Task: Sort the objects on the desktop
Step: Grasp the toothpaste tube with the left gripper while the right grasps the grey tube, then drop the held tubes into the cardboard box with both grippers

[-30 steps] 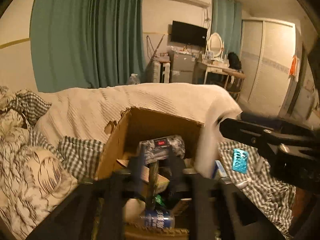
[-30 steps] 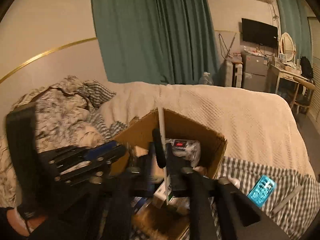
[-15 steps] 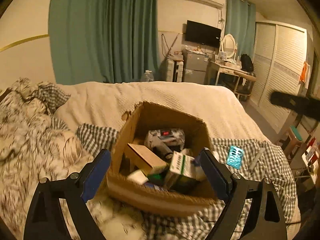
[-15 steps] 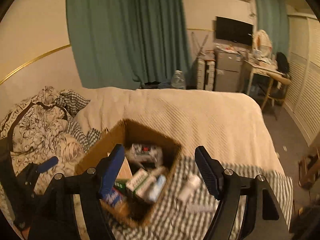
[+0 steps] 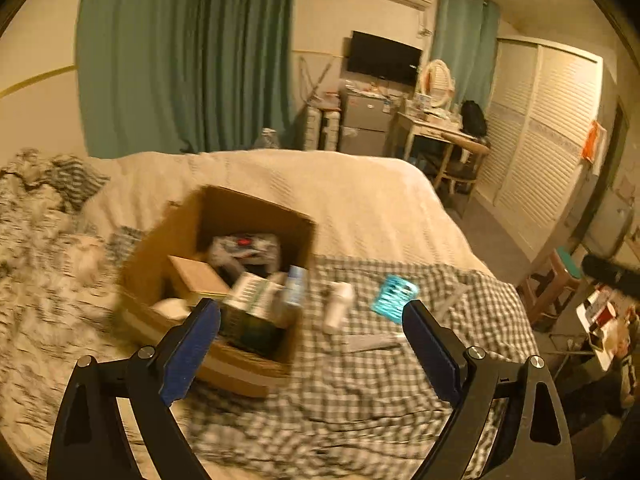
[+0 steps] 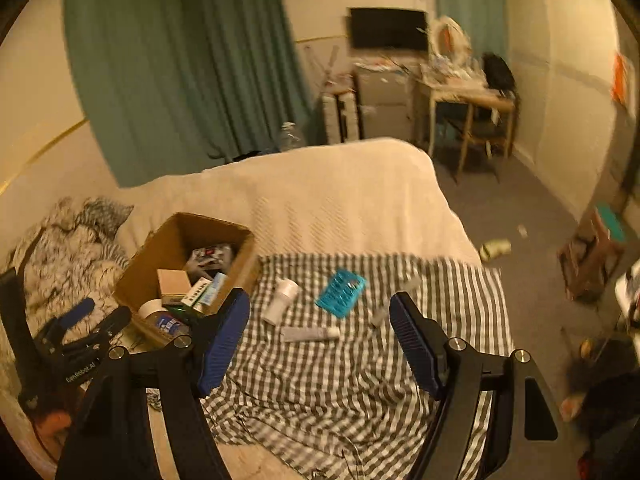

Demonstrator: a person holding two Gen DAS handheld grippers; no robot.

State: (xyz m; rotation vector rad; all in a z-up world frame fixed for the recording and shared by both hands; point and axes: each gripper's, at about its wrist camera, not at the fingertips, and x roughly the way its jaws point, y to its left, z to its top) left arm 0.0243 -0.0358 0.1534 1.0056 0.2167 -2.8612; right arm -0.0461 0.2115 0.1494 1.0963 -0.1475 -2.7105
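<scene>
An open cardboard box (image 5: 160,280) (image 6: 144,272) full of small packages stands on the bed. To its right, on a checked cloth (image 5: 360,392) (image 6: 340,380), lie a white bottle (image 5: 338,308) (image 6: 282,300), a teal blister tray (image 5: 394,298) (image 6: 341,292) and a grey tube (image 6: 310,334). My left gripper (image 5: 310,312) hovers open above the box's near right corner, nothing between its fingers. My right gripper (image 6: 320,304) is open and empty above the cloth, framing the bottle and tray. The left gripper (image 6: 96,314) also shows beside the box in the right wrist view.
A cream blanket (image 6: 320,200) covers the far bed and patterned bedding (image 6: 72,248) is piled left of the box. The bed's edge drops to the floor on the right, where a can (image 6: 496,248) and a stool (image 5: 560,284) stand. A desk (image 6: 472,100) is beyond.
Both grippers have come up out of the box and back, and their jaws have opened wide. The right one swung rightward over the checked cloth. The packages stay in the box.
</scene>
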